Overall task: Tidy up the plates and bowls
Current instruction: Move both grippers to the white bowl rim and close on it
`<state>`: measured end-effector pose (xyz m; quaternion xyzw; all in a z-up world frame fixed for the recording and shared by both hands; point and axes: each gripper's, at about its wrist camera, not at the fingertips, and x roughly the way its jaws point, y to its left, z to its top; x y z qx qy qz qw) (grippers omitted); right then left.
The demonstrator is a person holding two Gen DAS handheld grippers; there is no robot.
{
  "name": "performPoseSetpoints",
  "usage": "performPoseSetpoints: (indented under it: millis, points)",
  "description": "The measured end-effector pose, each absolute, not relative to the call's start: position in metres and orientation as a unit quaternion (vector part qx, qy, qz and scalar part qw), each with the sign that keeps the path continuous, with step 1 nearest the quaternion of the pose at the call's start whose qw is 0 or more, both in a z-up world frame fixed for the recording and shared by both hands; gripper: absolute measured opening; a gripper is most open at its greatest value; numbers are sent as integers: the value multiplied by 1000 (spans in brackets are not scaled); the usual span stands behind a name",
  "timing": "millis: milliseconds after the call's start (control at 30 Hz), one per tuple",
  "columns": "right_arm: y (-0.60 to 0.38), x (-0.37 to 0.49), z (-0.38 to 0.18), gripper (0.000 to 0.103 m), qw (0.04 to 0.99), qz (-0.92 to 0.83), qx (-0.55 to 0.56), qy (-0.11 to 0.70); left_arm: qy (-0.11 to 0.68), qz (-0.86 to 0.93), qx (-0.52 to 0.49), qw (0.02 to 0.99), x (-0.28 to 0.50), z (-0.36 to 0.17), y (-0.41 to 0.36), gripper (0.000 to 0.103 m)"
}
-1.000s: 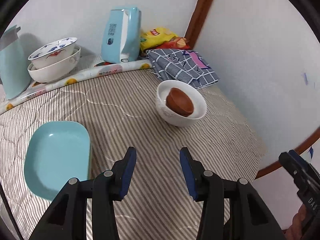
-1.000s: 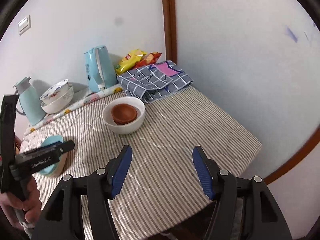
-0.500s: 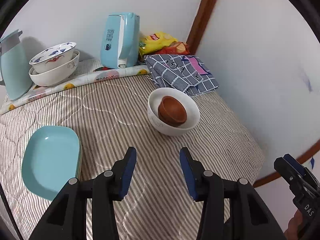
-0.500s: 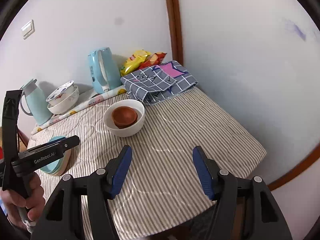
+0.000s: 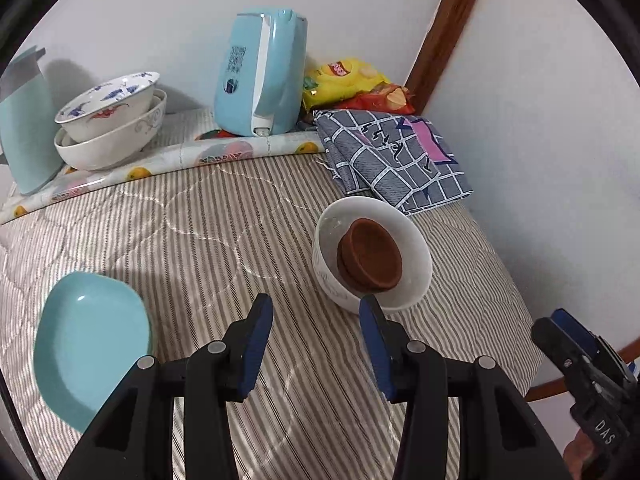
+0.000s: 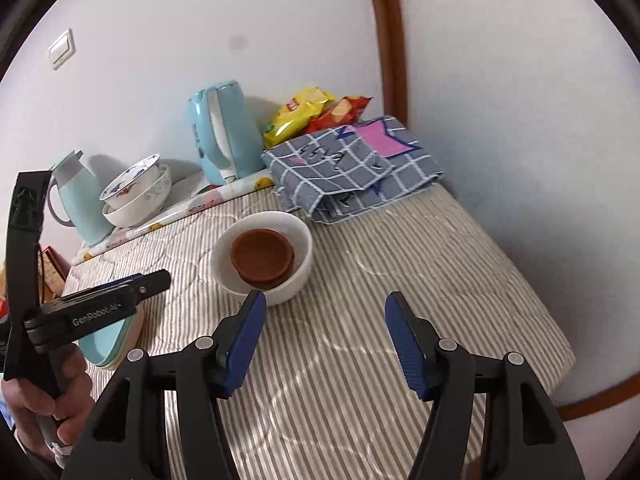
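A white bowl (image 5: 332, 276) stands on the striped cloth with a small brown bowl (image 5: 370, 256) nested inside it. My left gripper (image 5: 316, 320) hangs open just short of it, its right fingertip close to the bowl's near rim, nothing between the fingers. A teal plate (image 5: 88, 344) lies at the left. In the right wrist view the white bowl (image 6: 292, 284) and brown bowl (image 6: 262, 256) sit beyond the left fingertip of my right gripper (image 6: 324, 316), whose jaws are closing with nothing between them. Two patterned bowls (image 5: 108, 128) are stacked at the back left.
Along the back wall stand a light blue kettle (image 5: 260, 76), a teal flask (image 5: 24, 120), snack bags (image 5: 348, 84) and a folded checked cloth (image 5: 396, 156). The table edge curves round at the right. A hand (image 6: 40, 404) holds the left gripper (image 6: 156, 280).
Both grippers have moved in over the table toward the white bowl, which now sits nearer their fingertips. The teal plate has slid toward the left edge of the left wrist view.
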<state>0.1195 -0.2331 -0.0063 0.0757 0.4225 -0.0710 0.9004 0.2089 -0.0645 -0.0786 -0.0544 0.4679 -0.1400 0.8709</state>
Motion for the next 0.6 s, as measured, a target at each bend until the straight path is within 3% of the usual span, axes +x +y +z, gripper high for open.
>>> performPoseSetpoints:
  millis: [367,600]
  points:
    - [-236,183,-43,49,886,-44,69,456,486,-125,-48,864,249,-96,-77,43]
    - [-239,213,-68,49,872,-31,62,484,501,-122,-41,856,269,-111,-90,43]
